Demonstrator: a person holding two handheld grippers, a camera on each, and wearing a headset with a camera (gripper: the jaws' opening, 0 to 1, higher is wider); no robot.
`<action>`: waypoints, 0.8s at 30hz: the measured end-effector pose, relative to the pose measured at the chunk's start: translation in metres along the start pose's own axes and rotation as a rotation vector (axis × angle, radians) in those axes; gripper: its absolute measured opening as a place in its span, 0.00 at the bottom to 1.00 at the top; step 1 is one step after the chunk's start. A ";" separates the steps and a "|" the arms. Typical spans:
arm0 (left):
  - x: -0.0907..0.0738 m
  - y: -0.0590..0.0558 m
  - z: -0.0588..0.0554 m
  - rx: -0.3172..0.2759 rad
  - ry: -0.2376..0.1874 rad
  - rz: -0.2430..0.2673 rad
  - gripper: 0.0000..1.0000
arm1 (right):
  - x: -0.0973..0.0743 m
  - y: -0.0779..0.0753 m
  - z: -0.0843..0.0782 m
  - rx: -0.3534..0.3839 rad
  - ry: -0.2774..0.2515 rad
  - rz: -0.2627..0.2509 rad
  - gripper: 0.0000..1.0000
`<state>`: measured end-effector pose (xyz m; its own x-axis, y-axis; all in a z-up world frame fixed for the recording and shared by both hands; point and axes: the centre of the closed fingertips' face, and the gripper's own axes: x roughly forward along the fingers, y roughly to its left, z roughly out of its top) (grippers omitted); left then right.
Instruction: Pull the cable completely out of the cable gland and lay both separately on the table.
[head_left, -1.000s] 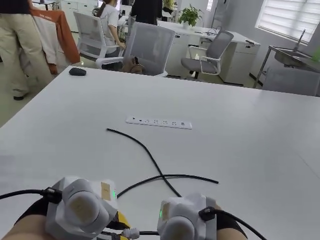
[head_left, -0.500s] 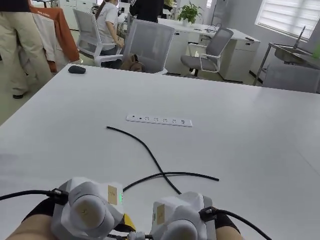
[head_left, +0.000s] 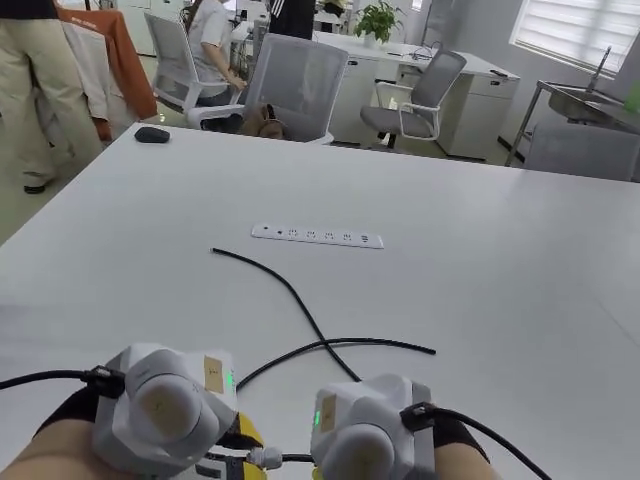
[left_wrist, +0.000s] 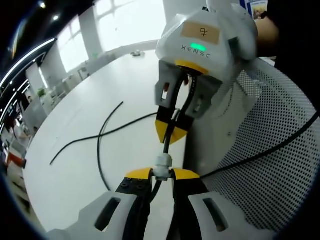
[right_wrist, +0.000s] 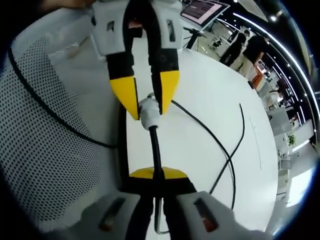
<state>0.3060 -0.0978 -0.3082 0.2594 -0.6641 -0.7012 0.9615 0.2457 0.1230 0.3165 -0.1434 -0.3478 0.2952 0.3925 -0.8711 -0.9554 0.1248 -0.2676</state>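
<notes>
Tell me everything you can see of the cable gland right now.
The cable gland is a small, round, white fitting that looks like plastic. It is clamped between the yellow-tipped jaws of the left gripper, close to the near edge of the white table. The black cable runs into one end of it. The right gripper pinches that cable a short way from the gland, so the two are not yet separated.
</notes>
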 end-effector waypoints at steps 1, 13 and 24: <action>0.000 0.000 0.000 -0.001 0.001 0.002 0.17 | 0.001 -0.001 -0.004 0.008 0.013 -0.001 0.01; -0.002 0.006 -0.002 -0.018 0.001 0.027 0.16 | 0.000 -0.011 -0.028 0.097 0.101 -0.036 0.01; -0.002 0.007 -0.007 -0.011 0.026 0.032 0.17 | -0.003 -0.019 -0.050 0.151 0.184 -0.062 0.02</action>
<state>0.3115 -0.0905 -0.3108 0.2871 -0.6375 -0.7150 0.9518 0.2742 0.1377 0.3335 -0.1927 -0.3611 0.3350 0.2093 -0.9187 -0.9199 0.2837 -0.2708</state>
